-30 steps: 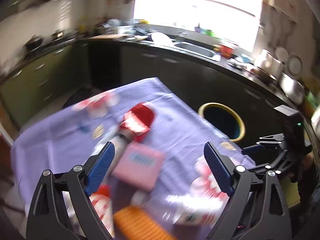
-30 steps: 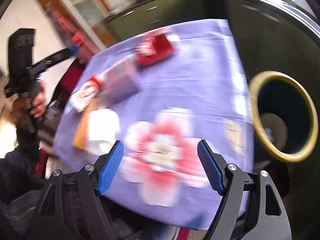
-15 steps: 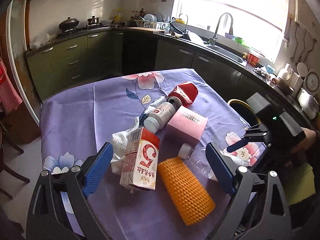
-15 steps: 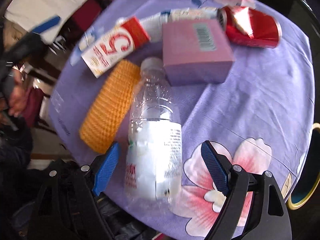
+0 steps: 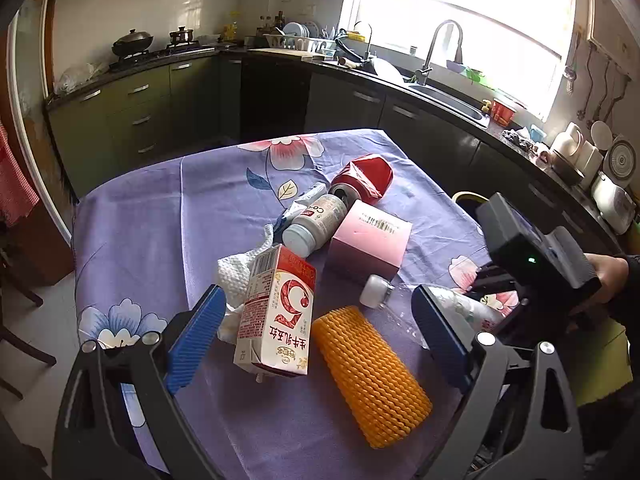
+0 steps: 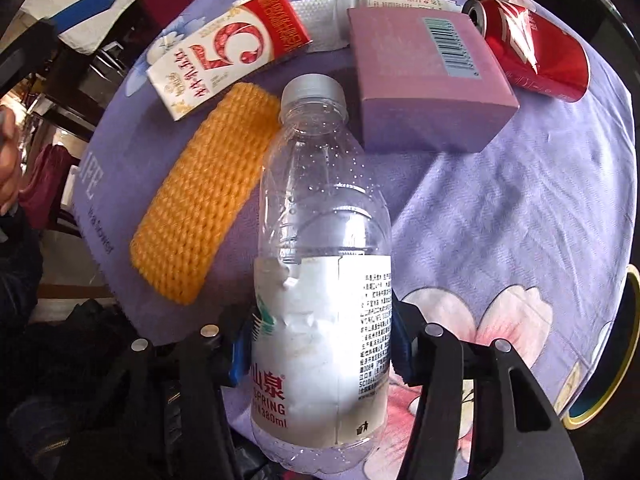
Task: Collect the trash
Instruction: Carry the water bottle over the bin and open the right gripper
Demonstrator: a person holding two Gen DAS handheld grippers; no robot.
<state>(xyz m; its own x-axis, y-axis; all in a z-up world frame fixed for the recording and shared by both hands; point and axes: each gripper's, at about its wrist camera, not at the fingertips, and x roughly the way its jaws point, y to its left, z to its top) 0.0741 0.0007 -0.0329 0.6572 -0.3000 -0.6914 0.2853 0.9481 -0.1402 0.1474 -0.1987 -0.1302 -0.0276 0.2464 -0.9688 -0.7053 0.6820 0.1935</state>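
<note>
A clear plastic water bottle (image 6: 324, 240) with a white label lies on the purple flowered tablecloth (image 6: 500, 208). My right gripper (image 6: 320, 356) is closing on it, its blue pads against the labelled sides. My left gripper (image 5: 318, 292) hangs open above a red-and-white milk carton (image 5: 276, 312) and an orange foam net sleeve (image 5: 368, 372), touching neither. Behind them lie a pink box (image 5: 368, 244), a white pill bottle (image 5: 316, 226), a crushed red can (image 5: 364, 178) and a crumpled paper towel (image 5: 236, 272).
A dark bin with a yellow rim (image 6: 628, 360) stands on the floor beside the table's right edge. Kitchen counters, a sink (image 5: 448, 96) and a stove run along the far walls. A person's hand (image 5: 608, 272) holds the right gripper.
Both grippers swung in over the trash pile and then steadied. The right gripper came down around the water bottle and its jaws narrowed onto it. The left stayed open.
</note>
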